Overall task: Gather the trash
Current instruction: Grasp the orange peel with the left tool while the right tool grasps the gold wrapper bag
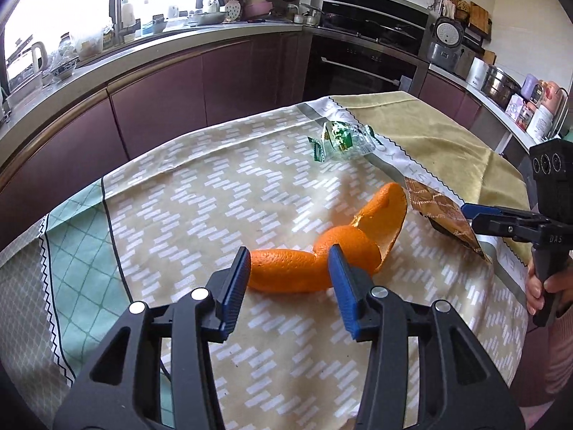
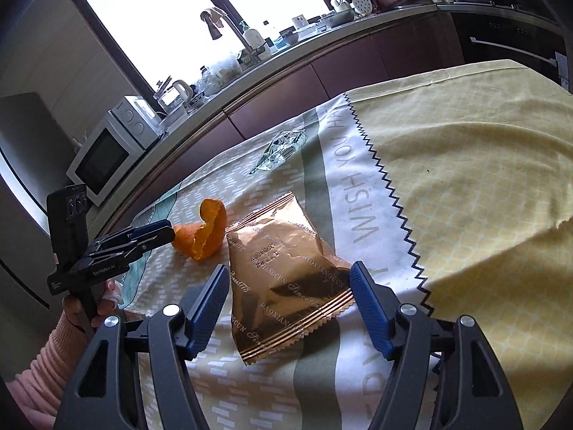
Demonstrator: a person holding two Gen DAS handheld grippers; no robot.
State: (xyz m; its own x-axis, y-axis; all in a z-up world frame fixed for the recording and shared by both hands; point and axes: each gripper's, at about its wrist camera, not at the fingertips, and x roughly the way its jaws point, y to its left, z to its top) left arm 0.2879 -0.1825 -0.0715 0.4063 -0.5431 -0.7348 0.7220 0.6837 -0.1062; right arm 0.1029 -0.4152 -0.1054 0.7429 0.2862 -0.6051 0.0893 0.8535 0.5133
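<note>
My left hand-held gripper (image 1: 288, 268) stands apart around the curled, dimpled orange peel (image 1: 286, 274) mid-surface; my right hand-held gripper (image 2: 288, 286) gapes astride the glossy bronze foil packet (image 2: 286, 279). Crinkled clear wrapper (image 1: 340, 141) lies toward the far edge.

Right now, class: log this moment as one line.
left gripper: open, around peel | right gripper: open, around gold wrapper | clear wrapper: untouched

orange peel (image 1: 286, 272), copper-gold packet (image 2: 286, 268), green-printed clear wrapper (image 1: 340, 139), beige white-dashed tablecloth (image 1: 215, 179)
</note>
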